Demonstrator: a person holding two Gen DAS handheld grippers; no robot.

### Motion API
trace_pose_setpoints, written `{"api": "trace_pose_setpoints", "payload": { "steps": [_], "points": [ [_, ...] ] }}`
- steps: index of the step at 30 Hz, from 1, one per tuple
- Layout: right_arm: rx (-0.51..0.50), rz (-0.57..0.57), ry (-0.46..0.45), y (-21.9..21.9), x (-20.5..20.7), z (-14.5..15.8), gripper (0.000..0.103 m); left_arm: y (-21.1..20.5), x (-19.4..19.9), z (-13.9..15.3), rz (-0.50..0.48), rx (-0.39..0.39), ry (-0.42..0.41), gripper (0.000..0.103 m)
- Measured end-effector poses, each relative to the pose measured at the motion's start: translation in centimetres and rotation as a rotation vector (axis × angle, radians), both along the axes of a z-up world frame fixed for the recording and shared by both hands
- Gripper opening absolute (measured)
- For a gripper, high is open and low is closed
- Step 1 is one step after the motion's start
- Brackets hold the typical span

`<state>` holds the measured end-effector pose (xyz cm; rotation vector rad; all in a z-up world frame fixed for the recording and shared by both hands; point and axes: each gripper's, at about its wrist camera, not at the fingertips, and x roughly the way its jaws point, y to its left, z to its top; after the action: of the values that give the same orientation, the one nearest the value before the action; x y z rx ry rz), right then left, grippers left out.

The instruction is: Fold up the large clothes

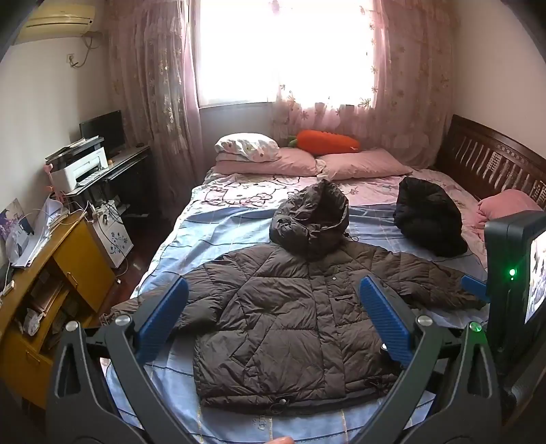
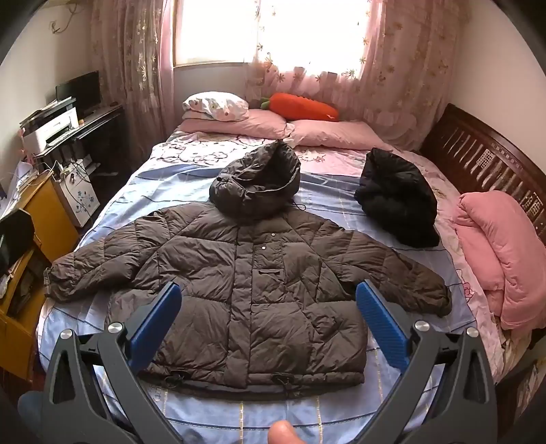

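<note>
Bright daylight pours through the window (image 1: 283, 51), pink floral curtains (image 1: 153, 85) either side. An air conditioner (image 1: 56, 20) sits high on the left wall; a printer (image 1: 80, 167) and monitor (image 1: 102, 131) crowd the desk (image 1: 133, 155), with a dark wooden headboard (image 2: 484, 153) at right.

Hooded quilted puffer jacket (image 2: 245, 273): dark brown, diamond stitching.
Bundled padded garment (image 2: 399, 201): black.
Cotton bed sheet (image 2: 163, 177): light blue check, pink cartoon-cat print.
Carrot-shaped plush pillow (image 2: 303, 107): orange, green top.
Folded thick quilt (image 2: 505, 252): plain pink.
Lace window curtains (image 2: 129, 61): pink, floral.
Rubber gripper pads (image 2: 382, 321): blue, ribbed.
</note>
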<state>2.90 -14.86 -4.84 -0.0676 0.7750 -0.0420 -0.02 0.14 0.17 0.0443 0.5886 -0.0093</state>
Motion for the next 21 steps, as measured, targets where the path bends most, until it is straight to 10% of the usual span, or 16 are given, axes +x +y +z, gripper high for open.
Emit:
{"api": "trace_pose_setpoints", "payload": {
  "steps": [21],
  "points": [
    [0.004,0.003,0.002,0.03,0.02,-0.16,0.102,-0.03,-0.02,-0.05,0.001,0.004,0.002,0.101]
  ]
}}
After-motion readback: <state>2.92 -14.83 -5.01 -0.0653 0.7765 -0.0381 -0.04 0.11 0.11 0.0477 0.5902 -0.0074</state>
